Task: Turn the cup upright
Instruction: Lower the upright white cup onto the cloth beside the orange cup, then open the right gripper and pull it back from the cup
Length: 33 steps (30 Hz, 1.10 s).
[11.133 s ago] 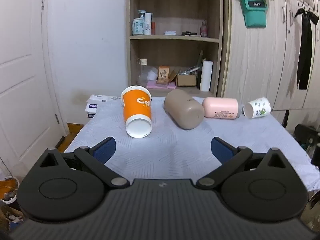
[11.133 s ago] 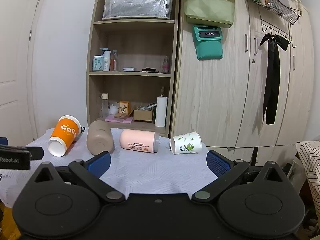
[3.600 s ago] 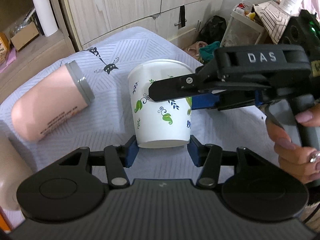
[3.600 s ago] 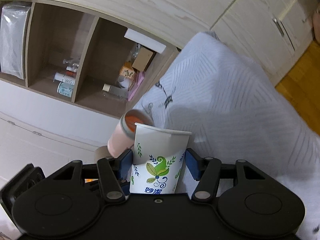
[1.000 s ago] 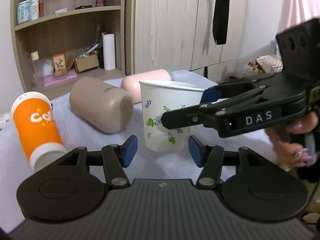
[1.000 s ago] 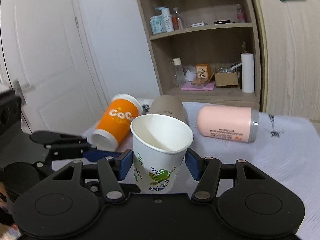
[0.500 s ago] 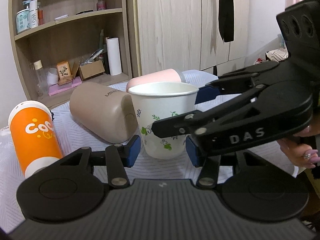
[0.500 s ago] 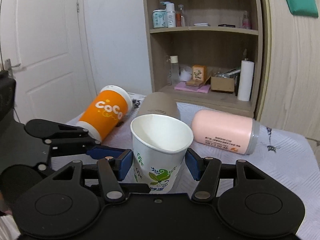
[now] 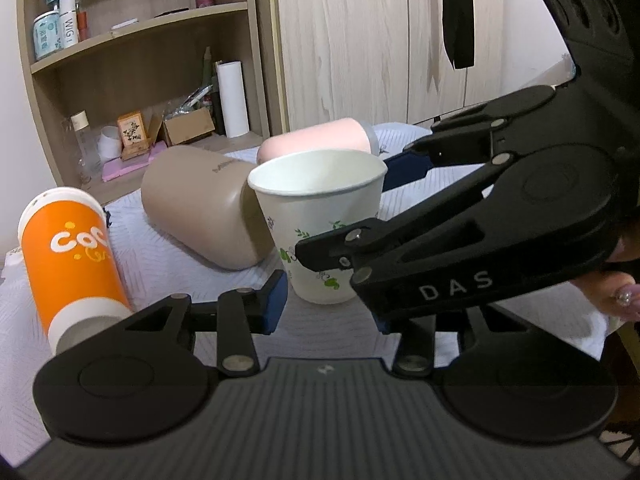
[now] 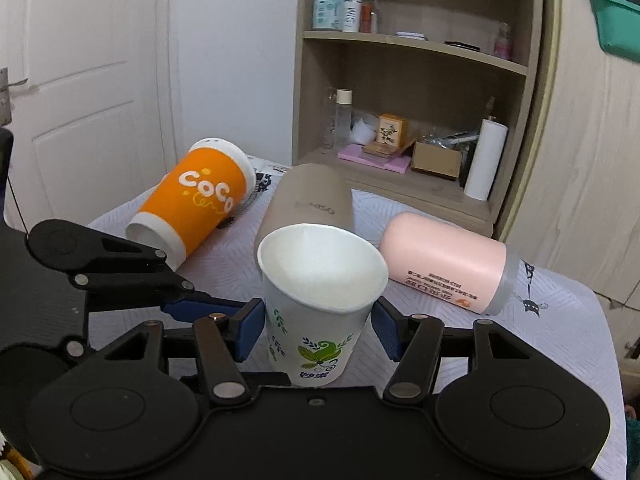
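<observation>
A white paper cup with green leaf print stands upright, mouth up, on the cloth-covered table. My right gripper is shut on the cup, its blue pads pressing the cup's two sides. In the left wrist view the right gripper reaches in from the right across the cup. My left gripper straddles the cup's base with its jaws open; the left blue pad stands a little clear of the cup, and the right pad is hidden behind the right gripper.
An orange cup, a taupe tumbler and a pink tumbler lie on their sides on the table. A wooden shelf unit and wardrobe doors stand behind.
Both grippers have shifted slightly around the cup, and it now looks closer in both views. The cup stays upright in the right gripper. The left pads stand a little apart from it.
</observation>
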### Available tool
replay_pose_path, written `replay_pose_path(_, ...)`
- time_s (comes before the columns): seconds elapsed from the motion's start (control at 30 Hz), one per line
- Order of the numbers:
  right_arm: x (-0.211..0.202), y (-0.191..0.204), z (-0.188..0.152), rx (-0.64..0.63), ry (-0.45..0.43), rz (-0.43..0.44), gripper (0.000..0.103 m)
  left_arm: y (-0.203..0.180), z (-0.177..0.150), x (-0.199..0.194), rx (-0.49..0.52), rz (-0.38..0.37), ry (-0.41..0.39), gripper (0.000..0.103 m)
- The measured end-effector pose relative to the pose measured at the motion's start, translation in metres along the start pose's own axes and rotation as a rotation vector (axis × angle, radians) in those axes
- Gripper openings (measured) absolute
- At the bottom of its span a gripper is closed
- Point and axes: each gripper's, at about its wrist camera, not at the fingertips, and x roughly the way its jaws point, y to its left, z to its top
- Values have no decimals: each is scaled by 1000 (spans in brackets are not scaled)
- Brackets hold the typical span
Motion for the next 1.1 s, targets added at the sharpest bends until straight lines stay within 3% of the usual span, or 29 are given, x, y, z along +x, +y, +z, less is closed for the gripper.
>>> replay_pose_path(0.2,-3,0,-2,32,-1,11,66,7,-1,-7,-53,-32,32,45)
replay_pose_path(0.33,-9,-5,-6,71,-24,39,80,8,-2,-15,-80,-35,35,47)
replay_pose_path(0.53,-20,-7,-11,101,-42,71,81,13,-5,-26,-133,-17,49,59)
replay_pose_path(0.83,-55,-10,-22,133,-110,49,83,12,-11,-51,-208,40,69,67)
replay_pose_path(0.97,-78,-9,-26,138,-144,31,84,1,-10,-64,-209,94,80,79)
replay_pose_path(1.1,-102,-3,-27,123,-172,4,84,-10,-7,-77,-222,150,116,79)
